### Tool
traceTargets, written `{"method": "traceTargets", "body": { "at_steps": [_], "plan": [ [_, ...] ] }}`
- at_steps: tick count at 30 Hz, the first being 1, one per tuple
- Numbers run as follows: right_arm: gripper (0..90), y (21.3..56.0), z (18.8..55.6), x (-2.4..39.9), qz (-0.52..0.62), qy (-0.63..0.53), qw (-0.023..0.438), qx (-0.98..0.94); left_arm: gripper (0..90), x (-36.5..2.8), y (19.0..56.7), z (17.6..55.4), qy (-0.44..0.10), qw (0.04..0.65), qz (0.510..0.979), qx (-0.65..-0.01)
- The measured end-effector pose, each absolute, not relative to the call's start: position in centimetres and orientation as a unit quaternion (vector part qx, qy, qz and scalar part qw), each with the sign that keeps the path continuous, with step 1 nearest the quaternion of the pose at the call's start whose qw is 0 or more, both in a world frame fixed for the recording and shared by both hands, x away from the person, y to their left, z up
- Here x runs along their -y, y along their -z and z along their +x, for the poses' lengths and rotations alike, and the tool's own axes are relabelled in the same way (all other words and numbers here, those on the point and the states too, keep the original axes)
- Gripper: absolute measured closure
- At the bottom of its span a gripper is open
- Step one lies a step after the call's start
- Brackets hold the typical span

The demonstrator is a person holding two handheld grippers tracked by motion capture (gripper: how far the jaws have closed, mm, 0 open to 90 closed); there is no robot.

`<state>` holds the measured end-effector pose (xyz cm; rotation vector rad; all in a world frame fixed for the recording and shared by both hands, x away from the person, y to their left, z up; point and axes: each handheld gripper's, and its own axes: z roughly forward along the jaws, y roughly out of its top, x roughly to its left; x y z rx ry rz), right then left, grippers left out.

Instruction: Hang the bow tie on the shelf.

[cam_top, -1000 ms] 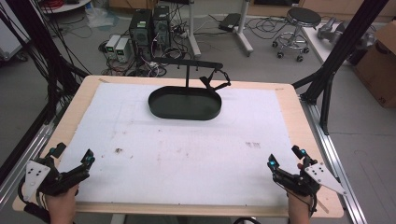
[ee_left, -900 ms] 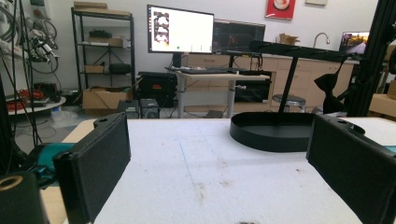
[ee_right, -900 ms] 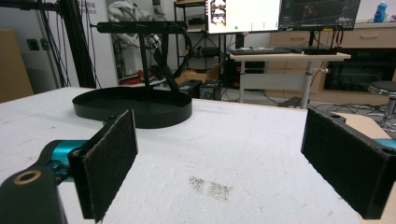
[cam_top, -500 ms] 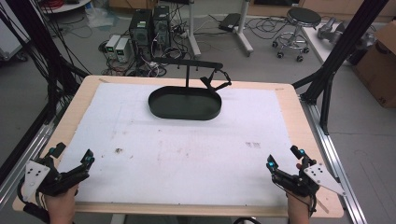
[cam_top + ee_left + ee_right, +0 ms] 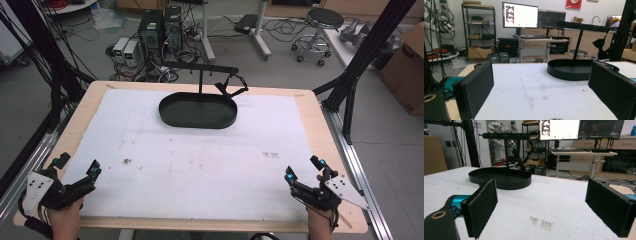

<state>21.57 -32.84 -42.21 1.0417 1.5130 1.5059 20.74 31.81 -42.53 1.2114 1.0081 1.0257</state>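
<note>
1. Both grippers sit low at the near edge of the table [image 5: 200, 165]. The left gripper [image 5: 77, 172] has its jaws spread wide with nothing between them, and the right gripper [image 5: 305, 170] is just as wide and just as empty.
2. The nearest thing to work with is the black oval tray [image 5: 197, 111], well apart from both grippers, out at the far middle of the white mat. A thin T-shaped stand [image 5: 201, 75] rises from its back edge, and a black bow-shaped piece [image 5: 231, 86] hangs from the crossbar.
3. Risk one, as I judge it: a long reach from either side could clip the crossbar, and that slim upright looks easy to tip.
4. Risk two: the tray wall is low and smooth, so a pinch on the rim may slip or skid the tray across the mat.
5. Textures now: the jaw pads [image 5: 482, 205] look coarse and fuzzy in the right gripper view, good for grip. The mat is grainy white foam, scuffed with dark smudges [image 5: 541, 223]. The tray [image 5: 570, 70] reads as matte and hard with rounded ends.
</note>
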Motion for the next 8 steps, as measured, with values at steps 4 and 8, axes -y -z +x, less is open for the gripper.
{"method": "traceTargets", "body": {
  "at_steps": [4, 8],
  "plan": [
    [9.9, 42.21, 21.58, 32.85, 0.407, -0.588, 0.374, -0.591, 6.9, -31.83, 42.52, 20.73, -0.441, 0.59, 0.52, -0.433],
    [9.9, 42.15, 21.6, 32.9, 0.405, -0.588, 0.375, -0.591, 6.8, -31.8, 42.5, 20.73, -0.441, 0.59, 0.52, -0.432]
  ]
}}
